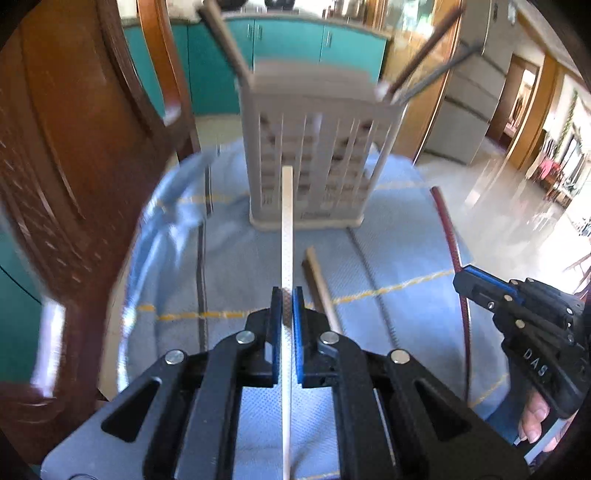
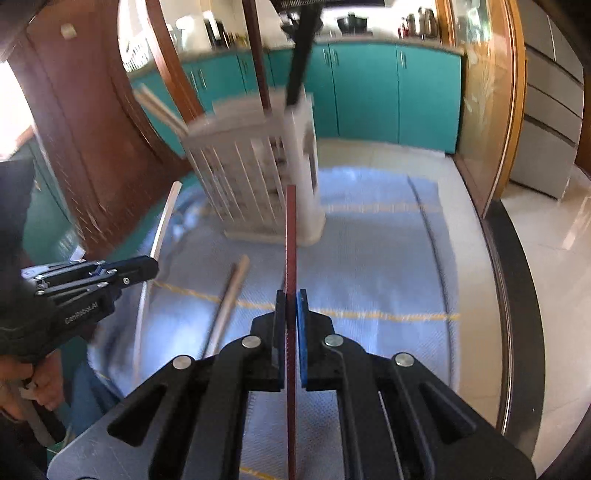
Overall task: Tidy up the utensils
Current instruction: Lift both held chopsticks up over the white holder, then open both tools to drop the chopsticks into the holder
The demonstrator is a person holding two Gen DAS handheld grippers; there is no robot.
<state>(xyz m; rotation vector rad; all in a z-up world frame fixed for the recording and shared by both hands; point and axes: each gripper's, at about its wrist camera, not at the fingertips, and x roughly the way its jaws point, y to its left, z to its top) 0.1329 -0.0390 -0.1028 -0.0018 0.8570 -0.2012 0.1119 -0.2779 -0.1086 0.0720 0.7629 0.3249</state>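
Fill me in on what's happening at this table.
A person is sorting chopsticks into a grey slotted holder standing on a blue cloth. The left gripper is shut on a white chopstick, and the right gripper is shut on a dark red chopstick; both sticks point toward the holder. A few sticks already stand in the holder. A wooden pair lies on the cloth between the grippers, not yet picked up.

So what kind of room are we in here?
Most likely a home kitchen or dining area: teal cabinet doors under a counter holding pots and bottles, a tall steel fridge, and a table covered by a blue cloth with a grey slotted utensil holder.
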